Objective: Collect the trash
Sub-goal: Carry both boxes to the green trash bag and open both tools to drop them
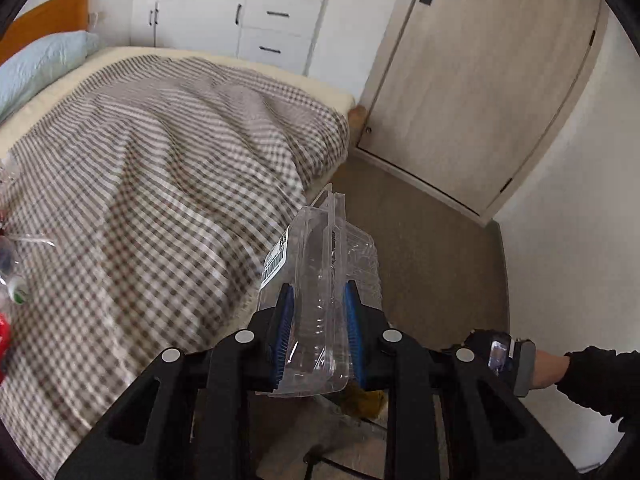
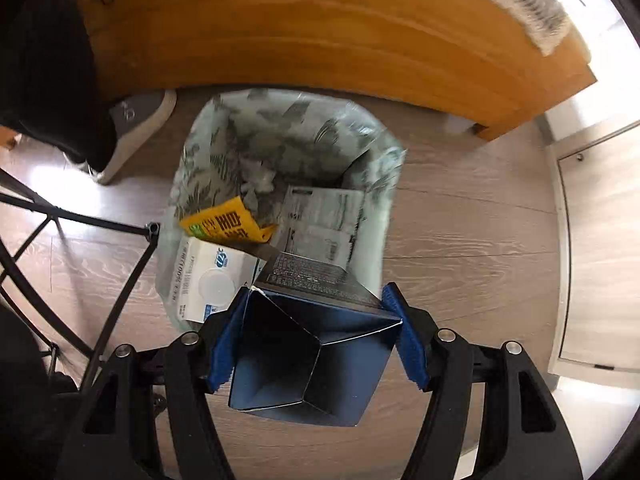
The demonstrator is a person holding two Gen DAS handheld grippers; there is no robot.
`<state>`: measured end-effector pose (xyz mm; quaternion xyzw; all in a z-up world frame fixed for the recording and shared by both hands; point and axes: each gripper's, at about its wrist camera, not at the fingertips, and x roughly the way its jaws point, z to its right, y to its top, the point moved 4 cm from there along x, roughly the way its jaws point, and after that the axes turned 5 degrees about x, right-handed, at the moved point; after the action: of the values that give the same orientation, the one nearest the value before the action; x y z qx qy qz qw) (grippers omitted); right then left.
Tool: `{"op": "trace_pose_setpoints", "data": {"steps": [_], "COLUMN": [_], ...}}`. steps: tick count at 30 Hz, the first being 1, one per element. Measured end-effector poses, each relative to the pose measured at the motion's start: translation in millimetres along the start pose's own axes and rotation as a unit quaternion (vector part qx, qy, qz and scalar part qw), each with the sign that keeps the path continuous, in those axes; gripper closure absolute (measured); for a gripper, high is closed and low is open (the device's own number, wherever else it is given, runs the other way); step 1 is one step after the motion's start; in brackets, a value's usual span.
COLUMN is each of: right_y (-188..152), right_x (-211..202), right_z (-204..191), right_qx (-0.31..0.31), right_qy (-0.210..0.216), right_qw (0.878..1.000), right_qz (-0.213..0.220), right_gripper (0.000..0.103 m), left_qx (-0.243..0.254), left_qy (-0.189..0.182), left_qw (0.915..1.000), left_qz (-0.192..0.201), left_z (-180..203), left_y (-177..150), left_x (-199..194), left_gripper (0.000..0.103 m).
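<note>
My right hand-held gripper [image 2: 316, 344] pinches a dark blue cardboard box [image 2: 312, 356] across its width, the blue pads pressed on its two side walls, its open end facing back at my camera. I point almost straight down, and the lined trash bin [image 2: 376, 200] lies directly beyond the box — its mouth open, ringed by a leaf-printed bag. Inside the bin I see a yellow wrapper [image 2: 224, 224], a white carton [image 2: 208, 276] against the near-left wall and printed paper [image 2: 324, 216] toward the far right. The box's long axis runs along my fingers, so it points into the bin's mouth; I judge a release would drop it onto the paper, with the near rim the edge to clear.

Left of the bin stands a black metal frame [image 2: 120, 228]; beyond the bin the wooden bed frame [image 2: 320, 32] closes that side, and bare floor lies open to the bin's right.

My left hand-held gripper [image 1: 318, 332] squeezes a clear plastic clamshell container [image 1: 324, 272], upright on its edge. The bin lies low beneath it, mostly hidden, so the right one is nearer to dropping. More trash [image 1: 12, 272] waits on the checked blanket [image 1: 160, 152], well away from the bin.
</note>
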<state>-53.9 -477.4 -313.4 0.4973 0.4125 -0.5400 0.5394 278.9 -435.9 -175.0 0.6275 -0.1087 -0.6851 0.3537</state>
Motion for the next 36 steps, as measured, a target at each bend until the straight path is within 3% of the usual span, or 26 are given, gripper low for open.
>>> {"op": "trace_pose_setpoints", "data": {"steps": [4,8,12,19,24,28,30,32,36], "right_y": [-6,-14,-20,-24,-25,-25,-24,-24,-21], "right_x": [28,48,58,59,63,65,67,67,58], "right_z": [-5,-9,-9,-2,2,2,2,2,10], "right_qx": [-0.017,0.000,0.021,0.050,0.065,0.076,0.078,0.080,0.084], "right_qy": [0.002,0.014,0.026,0.032,0.039,0.039,0.031,0.034,0.035], "right_qw": [1.000,0.999,0.999,0.998,0.997,0.996,0.996,0.995,0.995], "right_qz": [-0.025,-0.035,-0.036,-0.031,-0.033,-0.034,-0.038,-0.040,-0.031], "right_gripper": [0.038,0.038,0.038,0.038,0.038,0.037,0.037,0.037,0.037], "left_qx": [0.013,0.016,0.037,0.051,0.010,-0.005,-0.024,-0.038,-0.048], "left_qy": [-0.031,-0.064,-0.080,-0.030,-0.010,0.021,0.037,0.039,0.029], "left_qw": [0.9976,0.9889,0.9802,0.9523,0.9255,0.9292,0.9353,0.9400,0.9444], "left_qz": [-0.060,-0.133,-0.177,-0.299,-0.378,-0.369,-0.351,-0.337,-0.324], "left_z": [24,45,67,84,80,72,68,60,50], "left_y": [-18,-39,-59,-110,-143,-152,-149,-147,-141], "left_x": [63,127,183,273,320,335,339,332,313], "left_gripper": [0.079,0.079,0.079,0.079,0.078,0.075,0.065,0.059,0.059]}}
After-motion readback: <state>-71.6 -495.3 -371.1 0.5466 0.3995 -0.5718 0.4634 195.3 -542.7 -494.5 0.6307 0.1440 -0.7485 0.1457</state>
